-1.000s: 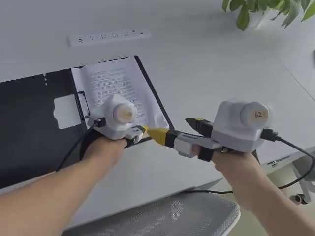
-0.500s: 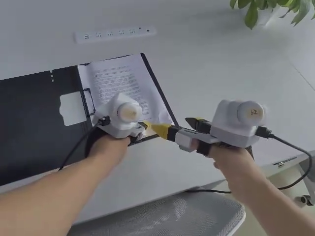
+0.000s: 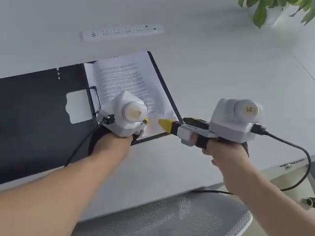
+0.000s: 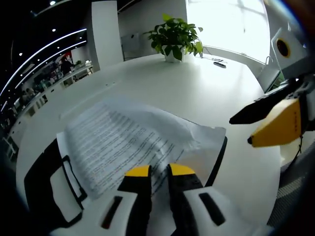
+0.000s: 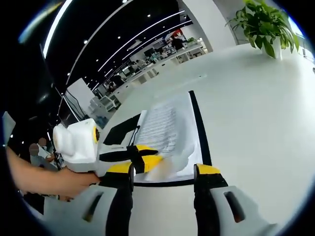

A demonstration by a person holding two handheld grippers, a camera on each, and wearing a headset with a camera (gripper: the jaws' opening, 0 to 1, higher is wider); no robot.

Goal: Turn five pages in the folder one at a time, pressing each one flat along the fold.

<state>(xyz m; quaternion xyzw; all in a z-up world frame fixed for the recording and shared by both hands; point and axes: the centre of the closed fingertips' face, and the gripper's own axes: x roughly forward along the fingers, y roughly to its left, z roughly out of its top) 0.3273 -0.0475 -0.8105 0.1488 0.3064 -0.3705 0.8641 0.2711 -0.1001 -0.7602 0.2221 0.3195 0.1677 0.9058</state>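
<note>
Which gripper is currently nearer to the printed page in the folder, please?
Left. The left gripper sits over the lower part of the printed page, its tips at the paper. The right gripper is off the page, beyond the folder's lower right corner.

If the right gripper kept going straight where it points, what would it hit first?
Most likely the curled corner of the top page, ahead between the open jaws of the right gripper; the left gripper sits beside it. Depth is unclear.
</note>
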